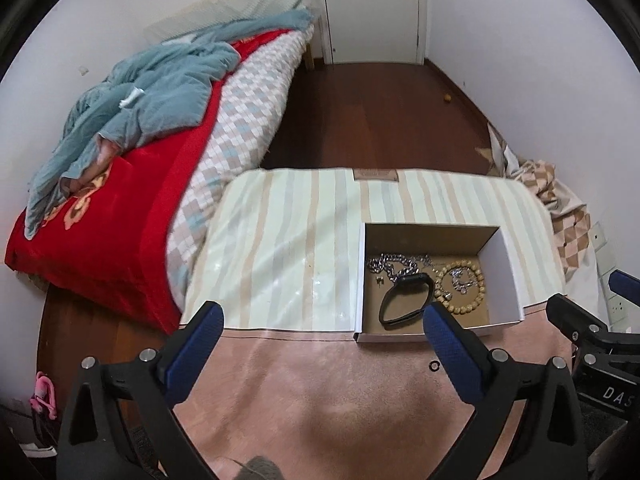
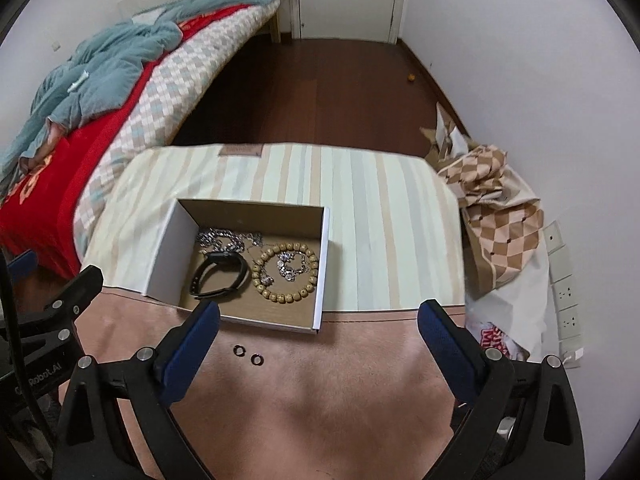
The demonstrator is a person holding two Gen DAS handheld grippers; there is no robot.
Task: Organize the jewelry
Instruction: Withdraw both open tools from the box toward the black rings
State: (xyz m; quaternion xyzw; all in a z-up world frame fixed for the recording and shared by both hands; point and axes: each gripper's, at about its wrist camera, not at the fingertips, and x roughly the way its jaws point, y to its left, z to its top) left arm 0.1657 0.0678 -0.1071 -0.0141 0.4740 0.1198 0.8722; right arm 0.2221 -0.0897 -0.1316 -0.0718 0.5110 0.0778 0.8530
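An open cardboard box (image 2: 176,240) (image 1: 510,272) sits on the table. In it lie a black wristband (image 2: 218,274) (image 1: 404,298), a wooden bead bracelet (image 2: 286,278) (image 1: 460,286), a silver chain (image 2: 224,238) (image 1: 394,264) and small silver pieces (image 2: 288,266). Two small dark rings (image 2: 239,349) (image 2: 255,358) lie on the pink cloth in front of the box; the left wrist view shows one ring (image 1: 434,365). My left gripper (image 1: 320,312) is open and empty, left of the box. My right gripper (image 2: 320,310) is open and empty, just right of the rings.
The table has a striped cover (image 2: 380,220) and a pink cloth (image 2: 320,392). A bed with a red blanket (image 1: 100,216) stands to the left. A checkered cloth heap (image 2: 496,216) and wall sockets (image 2: 566,296) are on the right. Dark wood floor (image 1: 360,112) lies beyond.
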